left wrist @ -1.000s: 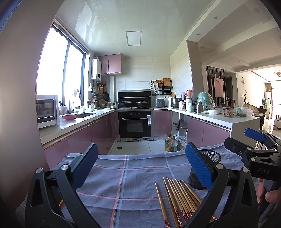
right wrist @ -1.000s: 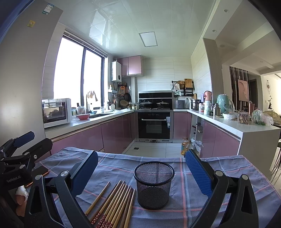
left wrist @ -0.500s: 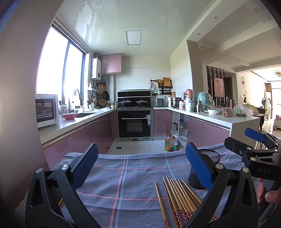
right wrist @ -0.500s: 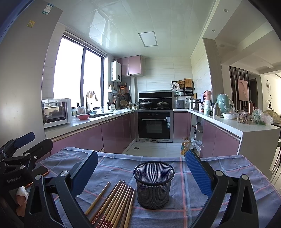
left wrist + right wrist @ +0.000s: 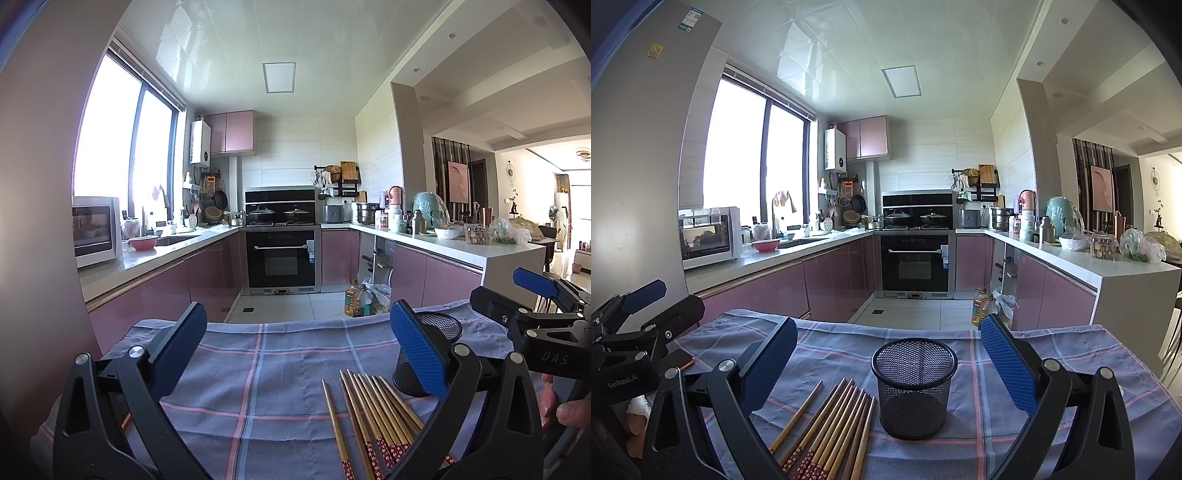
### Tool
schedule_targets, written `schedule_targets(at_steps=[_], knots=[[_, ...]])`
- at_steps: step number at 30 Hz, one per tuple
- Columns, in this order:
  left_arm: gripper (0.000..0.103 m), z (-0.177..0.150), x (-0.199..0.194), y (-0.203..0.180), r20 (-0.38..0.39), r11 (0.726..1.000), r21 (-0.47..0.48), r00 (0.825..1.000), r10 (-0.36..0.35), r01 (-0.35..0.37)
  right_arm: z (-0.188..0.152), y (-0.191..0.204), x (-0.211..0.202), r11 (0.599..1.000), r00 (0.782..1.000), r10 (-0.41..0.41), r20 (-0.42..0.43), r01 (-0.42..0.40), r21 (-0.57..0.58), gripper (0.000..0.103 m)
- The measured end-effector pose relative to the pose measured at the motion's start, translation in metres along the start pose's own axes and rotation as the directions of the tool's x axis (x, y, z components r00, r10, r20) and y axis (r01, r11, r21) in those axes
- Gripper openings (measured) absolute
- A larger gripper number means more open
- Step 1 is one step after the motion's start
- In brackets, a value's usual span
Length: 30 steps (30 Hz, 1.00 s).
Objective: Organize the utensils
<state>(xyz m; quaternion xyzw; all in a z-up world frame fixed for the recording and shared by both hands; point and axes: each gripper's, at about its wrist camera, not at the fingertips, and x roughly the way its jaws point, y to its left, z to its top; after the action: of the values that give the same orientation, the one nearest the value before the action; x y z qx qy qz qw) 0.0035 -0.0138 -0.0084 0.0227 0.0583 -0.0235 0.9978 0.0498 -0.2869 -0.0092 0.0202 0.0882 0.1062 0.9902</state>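
Several wooden chopsticks (image 5: 373, 413) with red patterned ends lie side by side on the checked cloth, seen too in the right wrist view as chopsticks (image 5: 831, 428). An empty black mesh cup (image 5: 914, 387) stands upright just right of them; the mesh cup (image 5: 439, 332) is partly hidden by a finger in the left wrist view. My left gripper (image 5: 299, 350) is open above the cloth, left of the chopsticks. My right gripper (image 5: 888, 358) is open, with the cup framed between its fingers further ahead. Both hold nothing.
The blue-grey checked cloth (image 5: 258, 362) covers the table, whose far edge drops to the kitchen floor. Oil bottles (image 5: 982, 306) stand on the floor beyond. Pink cabinets and counters line both sides. A hand (image 5: 565, 406) holds the other gripper at right.
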Motion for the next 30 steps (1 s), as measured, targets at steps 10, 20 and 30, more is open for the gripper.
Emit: schedule_targets(at_steps=[10,20,30], knots=[[0.098,-0.003,0.004,0.002,-0.009,1.0,-0.001,1.0,-0.005,0.005,-0.002,0.0,0.001,1.0,1.0,0.002,-0.004,-0.002,0.001,0.096],[0.098,-0.004,0.01,0.007,-0.038,1.0,-0.002,0.999,-0.015,0.015,-0.004,-0.003,-0.002,1.0,1.0,0.014,-0.017,-0.014,0.005,0.096],[0.098,-0.016,0.032,0.01,-0.155,0.999,0.008,0.987,-0.031,0.032,-0.016,-0.006,0.007,0.997,0.986,0.074,-0.147,-0.079,-0.028,0.096]])
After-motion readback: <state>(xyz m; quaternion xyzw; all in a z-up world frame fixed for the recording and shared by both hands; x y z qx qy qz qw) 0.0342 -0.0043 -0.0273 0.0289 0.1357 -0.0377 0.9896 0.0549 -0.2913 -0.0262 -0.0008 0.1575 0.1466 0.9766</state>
